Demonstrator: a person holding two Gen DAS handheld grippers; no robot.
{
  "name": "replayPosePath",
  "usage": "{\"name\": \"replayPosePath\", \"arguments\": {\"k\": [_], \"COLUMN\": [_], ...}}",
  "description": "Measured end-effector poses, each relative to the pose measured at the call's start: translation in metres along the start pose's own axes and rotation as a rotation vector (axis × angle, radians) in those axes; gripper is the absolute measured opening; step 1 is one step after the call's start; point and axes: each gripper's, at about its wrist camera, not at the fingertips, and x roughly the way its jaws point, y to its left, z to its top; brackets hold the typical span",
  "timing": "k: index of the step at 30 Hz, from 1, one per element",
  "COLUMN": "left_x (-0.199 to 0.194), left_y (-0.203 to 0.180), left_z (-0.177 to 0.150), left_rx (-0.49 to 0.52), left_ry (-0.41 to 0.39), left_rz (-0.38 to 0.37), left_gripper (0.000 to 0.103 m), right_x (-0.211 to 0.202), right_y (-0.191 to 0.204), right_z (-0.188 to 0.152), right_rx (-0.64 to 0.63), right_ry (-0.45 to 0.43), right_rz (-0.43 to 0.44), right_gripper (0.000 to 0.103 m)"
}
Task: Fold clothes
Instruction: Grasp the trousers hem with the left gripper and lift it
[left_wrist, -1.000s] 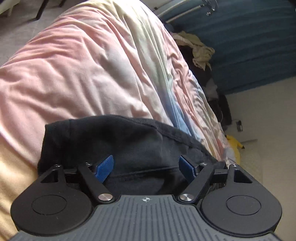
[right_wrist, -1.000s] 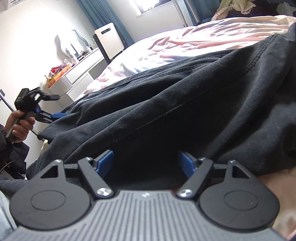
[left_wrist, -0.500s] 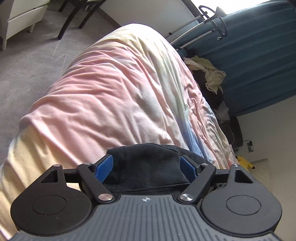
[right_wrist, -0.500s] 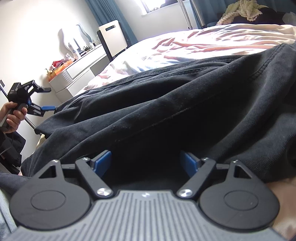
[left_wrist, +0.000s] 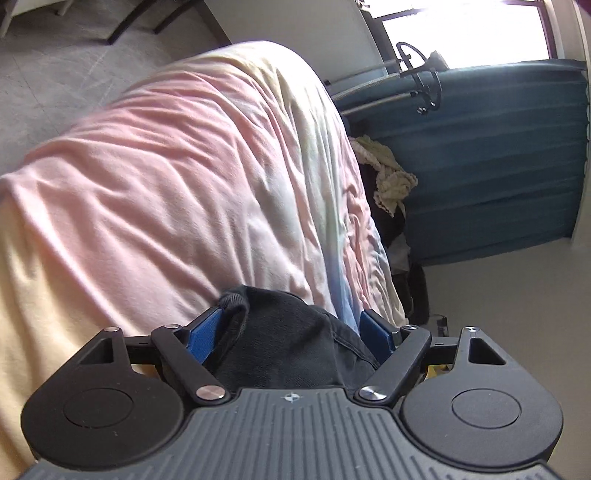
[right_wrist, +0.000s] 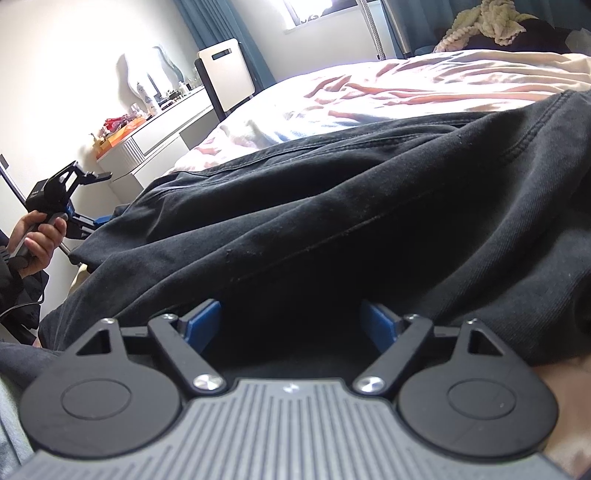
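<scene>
A black garment (right_wrist: 369, 203) lies spread over the pink, pastel-streaked bed cover (left_wrist: 166, 184). In the right wrist view my right gripper (right_wrist: 291, 321) rests low at the garment's near edge. Its blue pads (right_wrist: 203, 325) stand wide apart, with dark cloth lying between them unpinched. In the left wrist view a bunched corner of the garment (left_wrist: 295, 354), with a rolled hem, sits between the wide-set blue pads of my left gripper (left_wrist: 291, 328). The right wrist view also shows the left gripper (right_wrist: 101, 199) at the far left, held by a hand (right_wrist: 37, 240) at the garment's end.
A pile of cream knit and dark clothes (left_wrist: 388, 177) lies past the bed's far side, in front of a blue curtain (left_wrist: 498, 166). A white dresser (right_wrist: 159, 136) with small items and a white appliance (right_wrist: 225, 74) stand by the wall. Grey floor (left_wrist: 55, 55) lies beyond the bed.
The left gripper has drawn back and rolled. Less garment shows in its view: first a broad flat edge, now only a bunched corner between the jaws. The right wrist view is nearly unchanged.
</scene>
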Motion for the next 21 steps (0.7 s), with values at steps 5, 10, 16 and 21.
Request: {"name": "replayPosePath", "arguments": {"k": [5, 10, 16, 21], "left_x": [0.027, 0.034, 0.018, -0.003], "left_y": [-0.032, -0.039, -0.054, -0.059], "left_z": [-0.005, -0.002, -0.011, -0.029], "left_rx": [0.088, 0.048, 0.078, 0.1], "left_ry": [0.13, 0.128, 0.102, 0.089], "left_rz": [0.029, 0.184, 0.244, 0.244], "left_gripper": [0.081, 0.077, 0.077, 0.078], "right_x": [0.001, 0.001, 0.001, 0.0], "right_y": [0.001, 0.001, 0.003, 0.005], "right_z": [0.0, 0.0, 0.0, 0.001], "right_rx": [-0.001, -0.005, -0.013, -0.015], "right_ry": [-0.002, -0.003, -0.001, 0.001], "right_rz": [-0.001, -0.001, -0.006, -0.009], "right_gripper": [0.085, 0.086, 0.086, 0.086]}}
